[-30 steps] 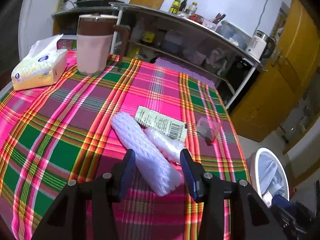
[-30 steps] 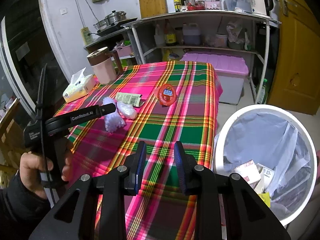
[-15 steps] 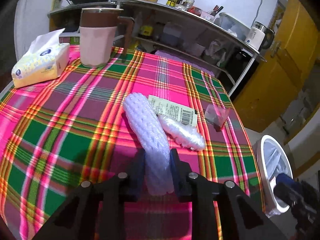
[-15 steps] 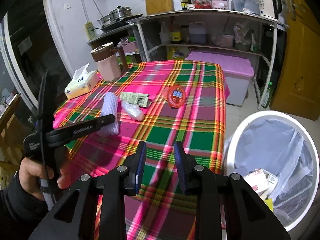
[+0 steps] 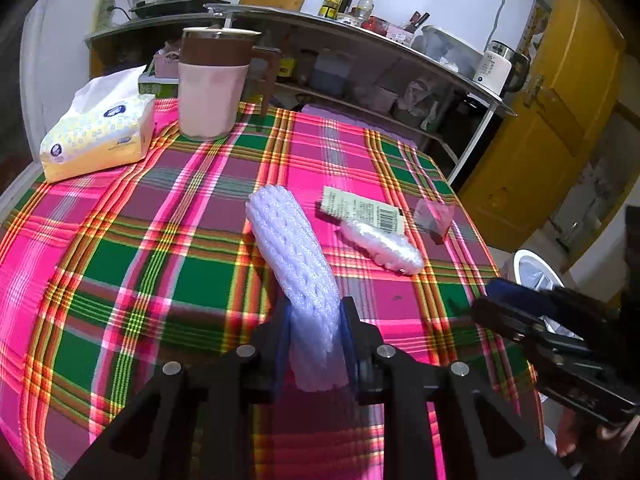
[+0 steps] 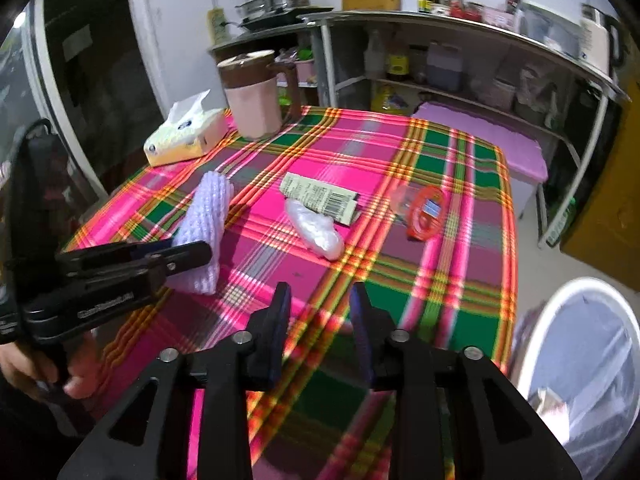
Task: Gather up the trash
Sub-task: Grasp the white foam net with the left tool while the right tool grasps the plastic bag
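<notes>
Left gripper [image 5: 313, 344] pinching foam net sleeve [image 5: 296, 264] by near end, prob for bin [image 6: 580, 364] off tabletop's right edge; right gripper [image 6: 320, 320] empty, jaws spreading toward plastic wrapper [image 6: 316, 228].

Plaid-clothed table [image 5: 120, 264], tissue pack [image 5: 96, 140], jug [image 5: 212, 84], barcoded wrapper [image 5: 360, 210], clear bag [image 5: 380, 246]

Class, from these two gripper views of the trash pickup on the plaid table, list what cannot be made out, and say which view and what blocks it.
- Bin contents: right wrist view, cut off by the frame edge and blurred.
- Near end of the foam net: left wrist view, hidden between the left gripper fingers.
- Barcoded wrapper print: both views, too small.
- Shelf bottles' labels: too small.
</notes>
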Action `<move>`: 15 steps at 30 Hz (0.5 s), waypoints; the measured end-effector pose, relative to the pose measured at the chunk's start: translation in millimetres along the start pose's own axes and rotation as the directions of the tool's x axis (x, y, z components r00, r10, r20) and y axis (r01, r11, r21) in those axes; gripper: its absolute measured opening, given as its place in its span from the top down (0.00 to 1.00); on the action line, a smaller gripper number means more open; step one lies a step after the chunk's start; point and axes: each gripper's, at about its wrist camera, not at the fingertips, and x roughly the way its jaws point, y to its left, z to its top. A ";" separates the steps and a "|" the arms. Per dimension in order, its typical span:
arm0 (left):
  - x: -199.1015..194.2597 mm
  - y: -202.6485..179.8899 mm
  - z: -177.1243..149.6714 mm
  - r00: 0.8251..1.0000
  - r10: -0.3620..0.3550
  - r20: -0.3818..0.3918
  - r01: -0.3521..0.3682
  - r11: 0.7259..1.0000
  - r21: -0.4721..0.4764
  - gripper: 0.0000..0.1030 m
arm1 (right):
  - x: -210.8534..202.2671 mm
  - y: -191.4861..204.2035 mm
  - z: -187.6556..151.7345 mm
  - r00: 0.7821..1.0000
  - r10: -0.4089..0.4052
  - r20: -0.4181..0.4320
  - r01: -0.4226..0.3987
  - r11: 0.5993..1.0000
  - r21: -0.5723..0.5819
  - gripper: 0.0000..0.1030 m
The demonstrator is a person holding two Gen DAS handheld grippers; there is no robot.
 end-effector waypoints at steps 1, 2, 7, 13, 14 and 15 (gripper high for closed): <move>0.1 1.7 0.0 1.000 0.000 0.000 0.000 1.000 -0.002 0.76 | 5.7 -0.2 3.2 1.000 0.005 -0.002 -0.005 1.000 -0.006 0.56; 0.3 3.7 0.1 1.000 -0.001 -0.001 0.001 1.000 -0.003 0.76 | 9.8 -1.6 5.6 1.000 0.006 -0.004 -0.006 1.000 -0.009 0.56; 4.6 10.8 0.3 1.000 -0.008 -0.011 0.008 1.000 -0.007 0.76 | 33.1 -5.5 19.5 1.000 -0.009 -0.021 0.008 0.999 -0.033 0.56; 10.6 14.3 0.8 1.000 -0.018 -0.023 0.018 1.000 -0.008 0.76 | 59.6 -6.1 31.2 0.999 -0.005 -0.050 0.002 0.998 -0.056 0.56; 11.4 15.0 0.9 1.000 -0.019 -0.024 0.019 1.000 -0.008 0.76 | 64.2 -5.7 32.7 0.998 0.003 -0.056 -0.006 0.998 -0.056 0.56; 12.2 15.4 1.1 0.999 -0.021 -0.026 0.021 1.000 -0.010 0.76 | 66.4 -5.6 33.1 0.998 0.006 -0.061 -0.010 0.998 -0.055 0.56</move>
